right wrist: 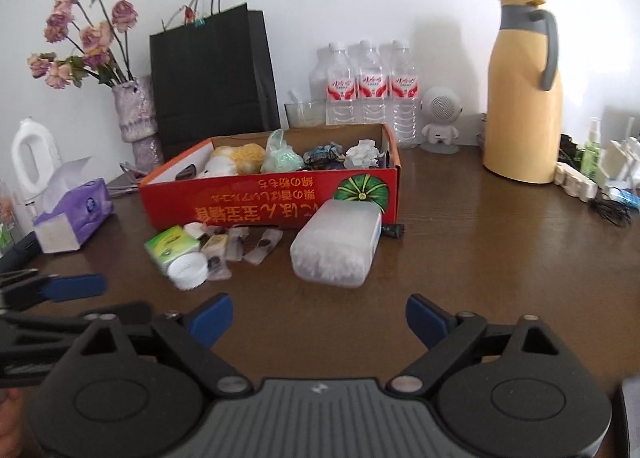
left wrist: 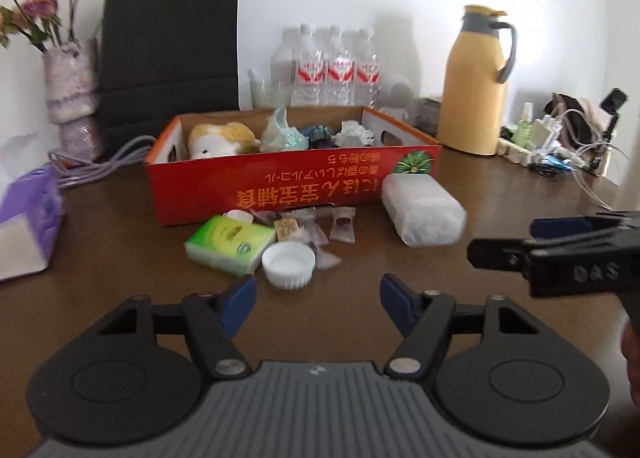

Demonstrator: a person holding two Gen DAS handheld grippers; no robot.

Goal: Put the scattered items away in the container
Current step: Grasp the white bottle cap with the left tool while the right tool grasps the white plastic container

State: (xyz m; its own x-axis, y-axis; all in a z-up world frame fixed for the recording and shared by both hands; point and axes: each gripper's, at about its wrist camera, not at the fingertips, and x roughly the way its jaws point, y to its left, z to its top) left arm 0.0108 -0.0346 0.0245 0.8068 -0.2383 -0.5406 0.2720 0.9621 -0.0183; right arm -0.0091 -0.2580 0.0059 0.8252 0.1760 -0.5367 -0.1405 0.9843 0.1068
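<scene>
A red cardboard box [left wrist: 280,194] [right wrist: 256,206] stands on the brown table, holding a plush toy [left wrist: 220,138], a green bag and crumpled paper. In front of it lie a green tissue pack [left wrist: 228,244] [right wrist: 170,244], a white cap [left wrist: 289,264] [right wrist: 187,272], several small wrapped sweets [left wrist: 340,228] [right wrist: 262,248] and a clear plastic case of cotton swabs [left wrist: 422,210] [right wrist: 336,248]. My left gripper [left wrist: 318,298] is open, just short of the white cap, with nothing between its fingers. My right gripper [right wrist: 319,318] is open, below the swab case, also with nothing between its blue pads.
A yellow thermos jug [left wrist: 474,90] [right wrist: 520,98], water bottles [right wrist: 364,86], a black paper bag [right wrist: 212,78], a vase of dried flowers [right wrist: 134,114] and a purple tissue box [right wrist: 74,214] ring the box. Cables and small items [left wrist: 560,146] crowd the right.
</scene>
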